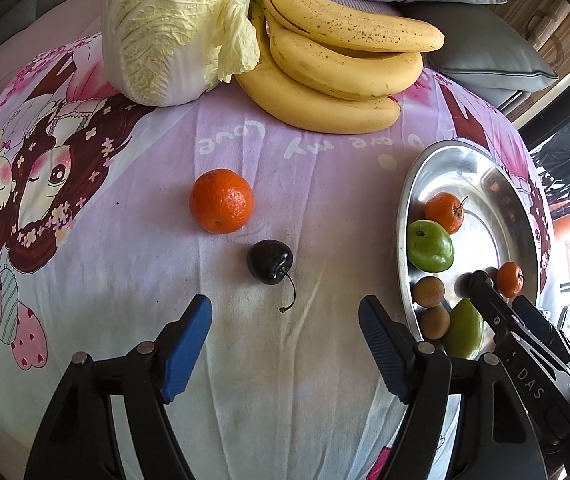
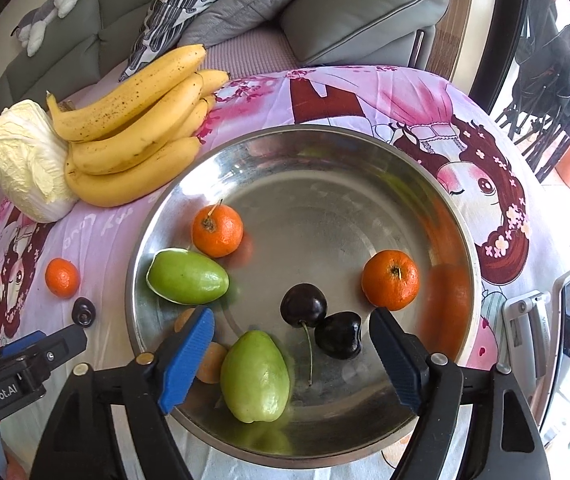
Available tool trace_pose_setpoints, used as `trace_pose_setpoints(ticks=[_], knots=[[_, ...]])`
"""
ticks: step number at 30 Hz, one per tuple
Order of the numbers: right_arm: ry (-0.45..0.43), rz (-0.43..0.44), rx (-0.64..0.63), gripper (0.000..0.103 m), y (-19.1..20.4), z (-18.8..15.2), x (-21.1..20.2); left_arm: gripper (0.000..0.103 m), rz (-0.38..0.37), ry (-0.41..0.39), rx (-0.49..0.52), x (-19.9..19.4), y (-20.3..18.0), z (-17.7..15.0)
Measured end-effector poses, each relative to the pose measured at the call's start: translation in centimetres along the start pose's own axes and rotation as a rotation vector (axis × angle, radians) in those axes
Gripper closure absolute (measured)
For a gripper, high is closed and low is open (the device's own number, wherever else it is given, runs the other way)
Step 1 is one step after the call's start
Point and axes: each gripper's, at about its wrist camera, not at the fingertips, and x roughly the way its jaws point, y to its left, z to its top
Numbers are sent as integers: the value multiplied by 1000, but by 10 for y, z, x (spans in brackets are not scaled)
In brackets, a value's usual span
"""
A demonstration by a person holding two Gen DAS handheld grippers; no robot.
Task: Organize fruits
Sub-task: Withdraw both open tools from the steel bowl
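On the pink cartoon cloth lie a loose mandarin (image 1: 221,201) and a dark cherry (image 1: 269,261) with its stem. My left gripper (image 1: 285,312) hangs open just short of the cherry, with nothing between its blue pads. The steel bowl (image 2: 325,132) holds two mandarins (image 2: 217,231), two green fruits (image 2: 187,277), two dark cherries (image 2: 339,335) and small brown fruits (image 2: 211,362). My right gripper (image 2: 291,316) is open above the bowl, its pads apart on either side of the cherries and touching neither.
A bunch of bananas (image 1: 337,68) and a napa cabbage (image 1: 173,28) sit at the far side of the cloth. Grey cushions (image 2: 357,16) and a sofa lie behind. A phone on a stand (image 2: 565,340) is right of the bowl.
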Motion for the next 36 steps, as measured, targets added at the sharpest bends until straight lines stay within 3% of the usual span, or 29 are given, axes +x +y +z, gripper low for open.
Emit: trace_pose_setpoints(ticks=[11,26,36], knots=[[28,3,6,1,0,-2,6,20,17,-3,17,2,2,1],[70,-11,18,0,-1,-3,16,8,49,30,27,15,1,1],[63,-23,24,0,-4,-4,16,8,54,36,24,16,3,0]])
